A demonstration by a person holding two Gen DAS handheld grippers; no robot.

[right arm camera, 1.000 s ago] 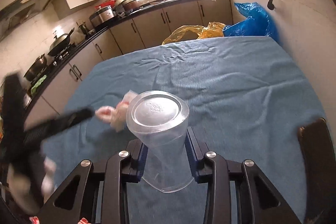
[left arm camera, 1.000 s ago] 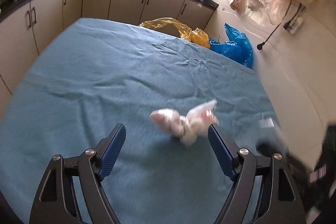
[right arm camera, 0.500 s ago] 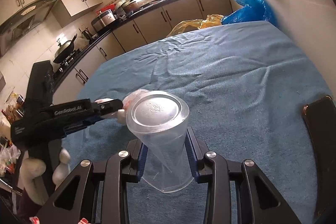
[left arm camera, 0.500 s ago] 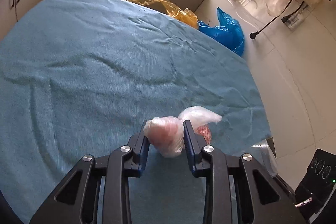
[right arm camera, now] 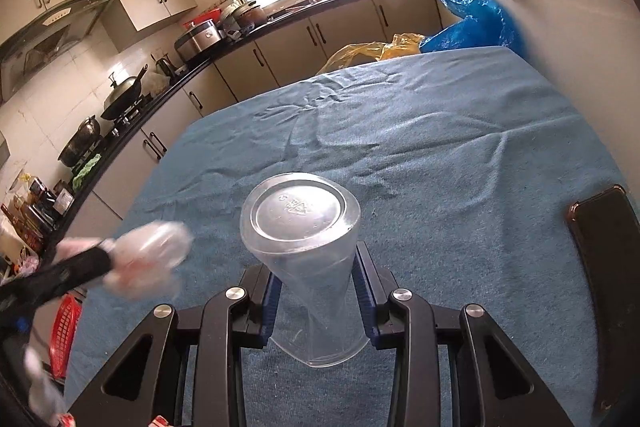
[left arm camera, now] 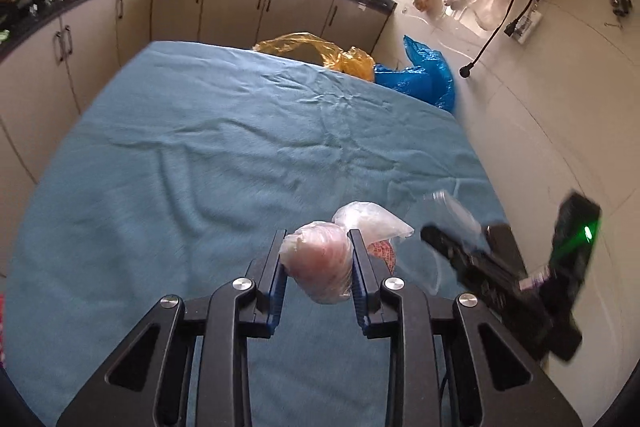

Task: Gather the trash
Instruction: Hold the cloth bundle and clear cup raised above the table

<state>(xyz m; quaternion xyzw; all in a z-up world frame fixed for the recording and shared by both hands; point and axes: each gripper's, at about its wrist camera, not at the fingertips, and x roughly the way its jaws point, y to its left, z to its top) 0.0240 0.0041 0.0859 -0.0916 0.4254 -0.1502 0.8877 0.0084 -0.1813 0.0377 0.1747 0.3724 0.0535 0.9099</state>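
My left gripper (left arm camera: 318, 259) is shut on a crumpled clear plastic bag (left arm camera: 320, 263) with pinkish-red contents and holds it just above the blue cloth. The bag's loose tail (left arm camera: 374, 221) sticks out to the right. My right gripper (right arm camera: 316, 281) is shut on a clear plastic cup (right arm camera: 306, 231), squeezed at its middle, its base pointing away from me. In the right wrist view the left gripper with the bag (right arm camera: 148, 259) shows blurred at the left. In the left wrist view the right gripper (left arm camera: 480, 263) and the cup (left arm camera: 452, 211) show blurred at the right.
A blue cloth (left arm camera: 200, 155) covers the table. A dark phone (right arm camera: 604, 251) lies at its right edge. Yellow (left arm camera: 320, 53) and blue (left arm camera: 420, 77) plastic bags sit beyond the far edge. Kitchen cabinets run along the left and back. A red basket (right arm camera: 64, 331) stands low at the left.
My left gripper closed on the plastic bag and has lifted it off the cloth. My right gripper keeps hold of the cup and has shifted slightly.
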